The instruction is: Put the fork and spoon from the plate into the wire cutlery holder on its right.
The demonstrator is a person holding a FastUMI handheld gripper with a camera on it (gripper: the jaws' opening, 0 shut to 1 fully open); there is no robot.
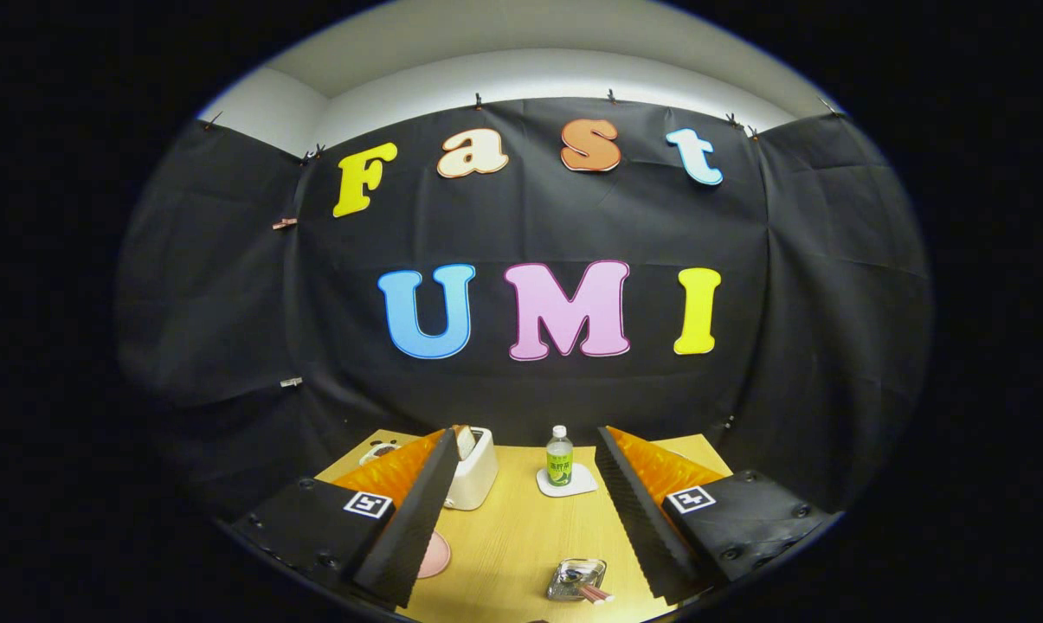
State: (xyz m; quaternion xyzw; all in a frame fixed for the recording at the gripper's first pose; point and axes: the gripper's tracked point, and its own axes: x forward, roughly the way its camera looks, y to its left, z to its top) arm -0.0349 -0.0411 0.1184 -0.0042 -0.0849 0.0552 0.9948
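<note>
Above the table (521, 536), hand-held gripper (525, 510) wide, empty.

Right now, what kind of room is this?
Probably a small test booth, not a real kitchen: black cloth walls hang around a wooden table with a toaster and a drink bottle. The claw is open above it.

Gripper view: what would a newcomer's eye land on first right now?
The gripper hangs open above the wooden table. Between its fingers, farther off, a green bottle stands on a white coaster, with a white toaster beside it. A small glass dish lies nearest.
</note>
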